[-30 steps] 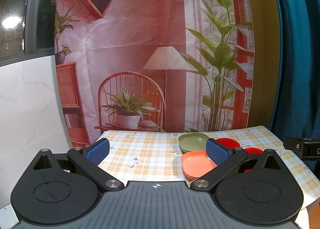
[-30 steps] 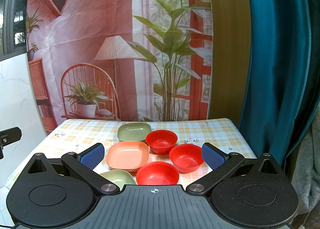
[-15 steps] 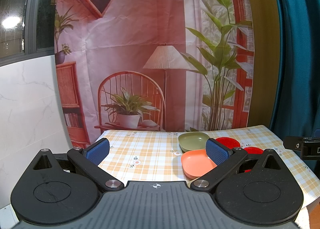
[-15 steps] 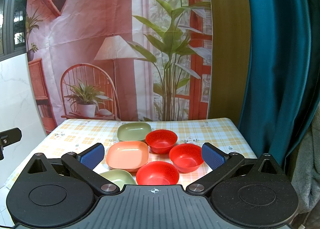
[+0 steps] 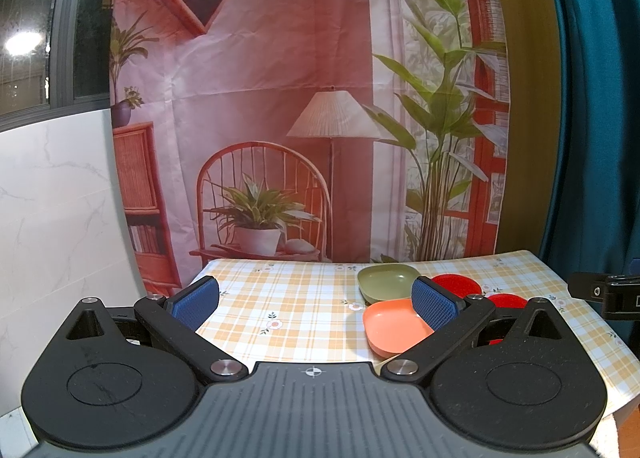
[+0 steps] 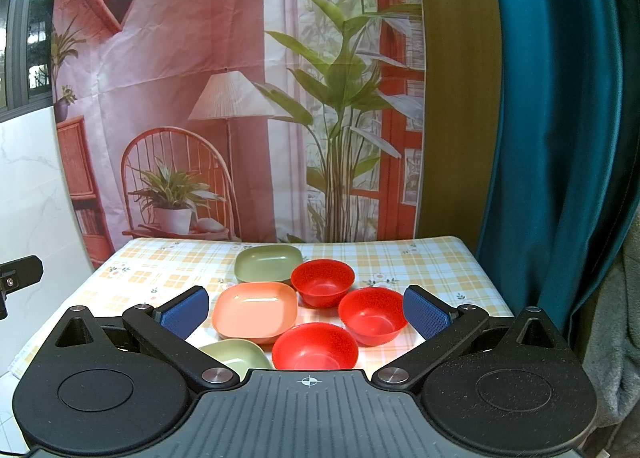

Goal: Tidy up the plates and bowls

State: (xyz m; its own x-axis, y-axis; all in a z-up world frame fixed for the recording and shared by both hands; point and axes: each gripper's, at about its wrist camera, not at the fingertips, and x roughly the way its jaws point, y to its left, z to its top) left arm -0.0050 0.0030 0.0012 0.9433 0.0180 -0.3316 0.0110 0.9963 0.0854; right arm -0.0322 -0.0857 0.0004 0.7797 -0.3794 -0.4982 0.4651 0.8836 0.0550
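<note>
Both grippers, left gripper and right gripper, hang spread wide, empty. 3 red bowls and 3 plates cluster at lower centre of the worktop. They look light, stiff, slick: pinch a rim. Open cloth lies left.

Three red bowls cluster upright at 3 o'clock of the orange plate; one green plate lies at 12 o'clock, another at 6.
</note>
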